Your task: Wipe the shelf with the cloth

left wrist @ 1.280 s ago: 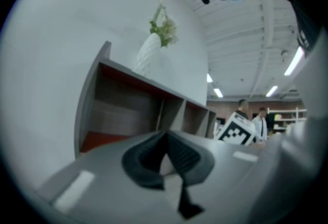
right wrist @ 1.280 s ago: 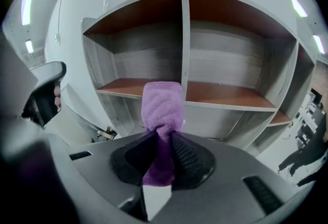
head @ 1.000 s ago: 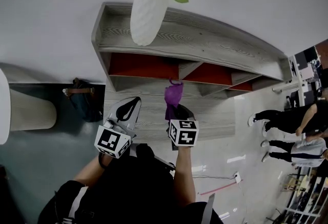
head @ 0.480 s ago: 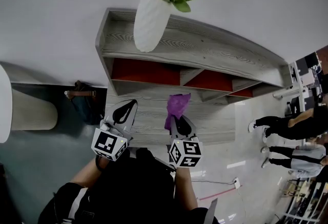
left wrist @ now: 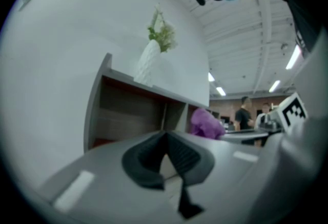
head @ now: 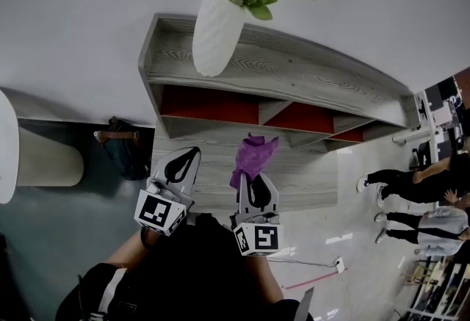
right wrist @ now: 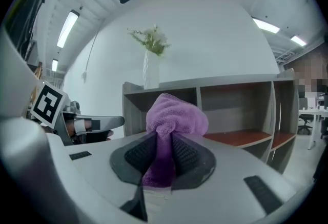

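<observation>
Cloth (right wrist: 177, 115) clamped between right gripper (right wrist: 164, 146) jaws.

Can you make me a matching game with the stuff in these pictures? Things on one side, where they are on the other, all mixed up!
Things:
1. cloth
2. vase
3. bag
4. left tongs

Places or states:
A. on top of the shelf
B. on the floor beside the shelf
C. shut, holding nothing
D. pinched in the right tongs

Pairs: 1-D, 2-A, 3-B, 4-C

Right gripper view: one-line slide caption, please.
Right gripper shut on purple cloth, facing the grey shelf with a white vase on top.
</observation>
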{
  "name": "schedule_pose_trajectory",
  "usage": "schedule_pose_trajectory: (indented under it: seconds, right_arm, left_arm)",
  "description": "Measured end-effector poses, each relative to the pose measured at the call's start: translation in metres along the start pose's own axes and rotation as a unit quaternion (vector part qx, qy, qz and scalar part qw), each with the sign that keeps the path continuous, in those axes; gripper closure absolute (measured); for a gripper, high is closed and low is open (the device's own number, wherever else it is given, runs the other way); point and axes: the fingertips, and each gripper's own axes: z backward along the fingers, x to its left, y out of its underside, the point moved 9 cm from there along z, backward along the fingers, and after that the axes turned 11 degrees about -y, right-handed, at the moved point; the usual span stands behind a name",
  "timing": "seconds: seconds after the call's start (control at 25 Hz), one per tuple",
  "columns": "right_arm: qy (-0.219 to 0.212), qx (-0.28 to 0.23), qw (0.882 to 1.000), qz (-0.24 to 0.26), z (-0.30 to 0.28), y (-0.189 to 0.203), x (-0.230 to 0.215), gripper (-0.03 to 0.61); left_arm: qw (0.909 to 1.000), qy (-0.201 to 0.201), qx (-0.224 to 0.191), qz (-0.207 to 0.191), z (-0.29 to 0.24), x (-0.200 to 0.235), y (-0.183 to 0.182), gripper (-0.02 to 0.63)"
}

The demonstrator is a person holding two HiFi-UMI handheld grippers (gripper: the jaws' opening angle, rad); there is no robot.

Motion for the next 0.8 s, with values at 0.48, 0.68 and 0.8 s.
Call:
schedule_pose_trajectory:
  seconds: [0.48,0.68,0.8]
  right_arm:
    - [-0.017,0.002,1.000,0.012,-0.0018,-0.0016,0.0078,0.508]
    - [-0.022,-0.002,1.000,0.010,-0.0034,-0.0008,0.0088,0.508]
    - [-0.021,-0.005,1.000,0.013,-0.0042,-0.0018,0.0104,0.508]
  left_arm:
    - [1.0000,0.006,-0.002,0.002,-0.0007,-0.0048,-0.0001,0.611]
    - [1.0000,0.007,-0.002,0.000,-0.0014,-0.0041,-0.0011,0.611]
    - [1.0000,0.007,-0.002,0.000,-0.0010,-0.0033,-0.0013,0.611]
